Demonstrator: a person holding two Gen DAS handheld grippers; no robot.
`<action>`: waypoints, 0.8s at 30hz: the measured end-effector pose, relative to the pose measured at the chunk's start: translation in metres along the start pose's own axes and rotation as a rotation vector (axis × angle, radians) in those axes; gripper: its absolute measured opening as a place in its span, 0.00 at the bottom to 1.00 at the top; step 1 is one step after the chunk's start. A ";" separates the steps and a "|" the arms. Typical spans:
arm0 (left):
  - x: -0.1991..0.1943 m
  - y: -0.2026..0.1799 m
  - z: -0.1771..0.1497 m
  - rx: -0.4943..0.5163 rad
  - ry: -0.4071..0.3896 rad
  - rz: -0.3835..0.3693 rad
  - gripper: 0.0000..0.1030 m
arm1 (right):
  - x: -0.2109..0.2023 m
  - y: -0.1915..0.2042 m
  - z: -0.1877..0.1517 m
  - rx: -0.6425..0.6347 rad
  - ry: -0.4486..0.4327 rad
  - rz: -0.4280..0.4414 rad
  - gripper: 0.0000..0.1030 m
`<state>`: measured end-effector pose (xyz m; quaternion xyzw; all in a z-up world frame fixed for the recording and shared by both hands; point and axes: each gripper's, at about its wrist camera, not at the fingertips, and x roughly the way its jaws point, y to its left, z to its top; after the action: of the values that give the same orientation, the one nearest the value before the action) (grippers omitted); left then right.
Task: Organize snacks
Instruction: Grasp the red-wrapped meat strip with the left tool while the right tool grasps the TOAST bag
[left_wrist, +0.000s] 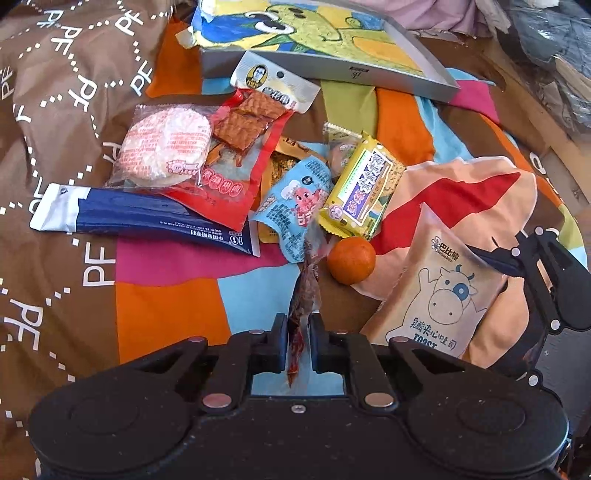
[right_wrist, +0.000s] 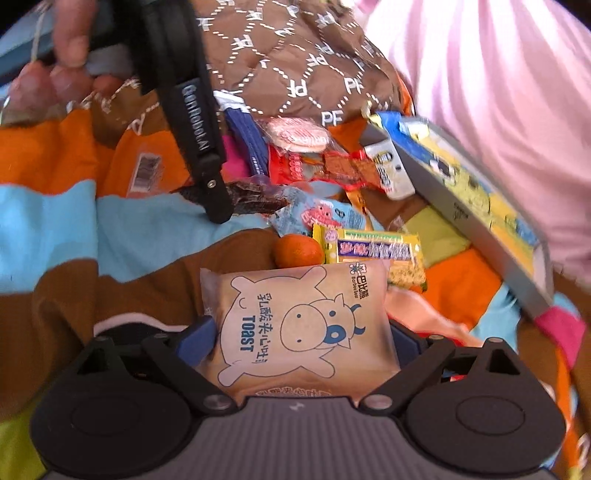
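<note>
Brown toast bag (right_wrist: 295, 328) sits squeezed between the right claw's (right_wrist: 301, 341) blue fingers (right_wrist: 195, 338), beside the orange (right_wrist: 298, 251). Left claw (left_wrist: 298, 345) pinches a clear meat-stick wrapper (left_wrist: 304, 295) above the colourful blanket (left_wrist: 166, 306).

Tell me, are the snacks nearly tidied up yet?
Not nearly. Nothing looks sorted yet. In hand: the left gripper is shut on a thin dark-red snack strip, and the right gripper holds the toast packet. Left to do: the round rice cracker, blue packet, yellow bar, octopus packet and orange lie jumbled on the blanket, outside the grey box.
</note>
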<state>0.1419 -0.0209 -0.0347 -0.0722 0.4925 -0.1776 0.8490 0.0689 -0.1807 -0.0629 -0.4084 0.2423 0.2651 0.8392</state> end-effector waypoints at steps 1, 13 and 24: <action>-0.001 -0.001 -0.001 0.005 -0.005 -0.002 0.11 | -0.001 0.003 0.000 -0.033 -0.010 -0.015 0.94; -0.012 -0.017 -0.003 0.071 -0.069 -0.007 0.11 | -0.003 0.018 -0.003 -0.283 -0.100 -0.157 0.93; -0.014 -0.021 -0.001 0.087 -0.094 0.005 0.11 | 0.004 -0.005 0.001 -0.178 -0.056 -0.123 0.69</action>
<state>0.1300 -0.0352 -0.0173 -0.0420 0.4439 -0.1930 0.8740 0.0759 -0.1815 -0.0620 -0.4880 0.1686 0.2449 0.8206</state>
